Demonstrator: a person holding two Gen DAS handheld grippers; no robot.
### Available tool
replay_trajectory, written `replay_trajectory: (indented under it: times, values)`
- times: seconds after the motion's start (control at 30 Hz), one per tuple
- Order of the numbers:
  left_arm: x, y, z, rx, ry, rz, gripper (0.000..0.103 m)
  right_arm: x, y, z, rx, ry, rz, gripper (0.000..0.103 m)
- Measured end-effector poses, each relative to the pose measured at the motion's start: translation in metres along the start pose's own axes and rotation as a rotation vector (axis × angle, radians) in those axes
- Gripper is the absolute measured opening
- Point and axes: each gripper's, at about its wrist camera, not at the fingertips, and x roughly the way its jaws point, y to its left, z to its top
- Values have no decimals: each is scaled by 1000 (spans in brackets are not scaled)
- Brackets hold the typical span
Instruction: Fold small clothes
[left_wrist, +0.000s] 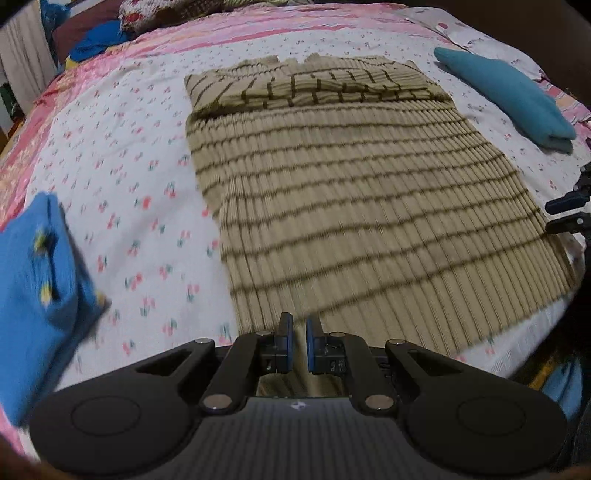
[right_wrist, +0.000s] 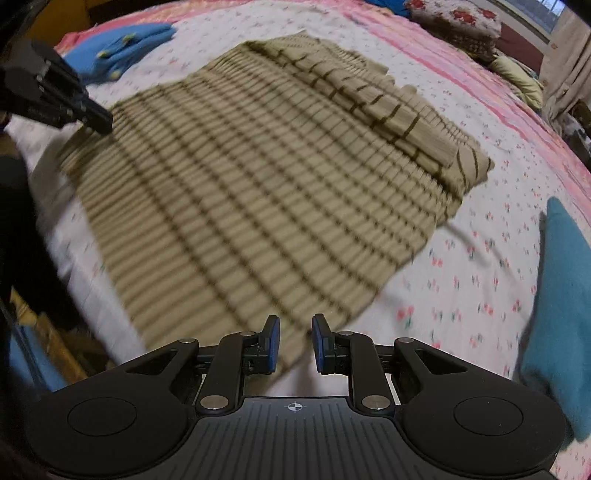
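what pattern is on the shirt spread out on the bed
Tan ribbed knit with thin dark brown stripes, clearest in the left wrist view.

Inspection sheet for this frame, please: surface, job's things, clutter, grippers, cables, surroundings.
Surface: bed sheet, white with small floral print, pink patchwork further back.
Job's things: striped beige top lies flat, its far end folded over; folded blue garment on one side, folded teal garment on the other.
Clutter: nothing seen near the top.
Grippers: left gripper nearly closed over the top's near hem, nothing between the pads; right gripper a little wider apart, also empty.
Cables: nothing seen.
Surroundings: floral pillow and curtain past the bed.
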Motion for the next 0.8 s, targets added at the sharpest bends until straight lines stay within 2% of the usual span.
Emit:
replay_trajectory:
  times: [0.27,0.47,0.63,0.8]
  values:
    - [-4,1,-30,-37,35,6,16,-6,11,-28,-28,51,-1,20]
    - [-4,8,-30,-66,37,-6,16,-3,20,-34,-124,67,-41,22]
    - [-4,11,-31,-105,29,-3,17,1,18,-36,-106,75,-18,22]
    - [-13,13,-33,-115,5,42,17,0,16,-38,-115,68,-18,22]
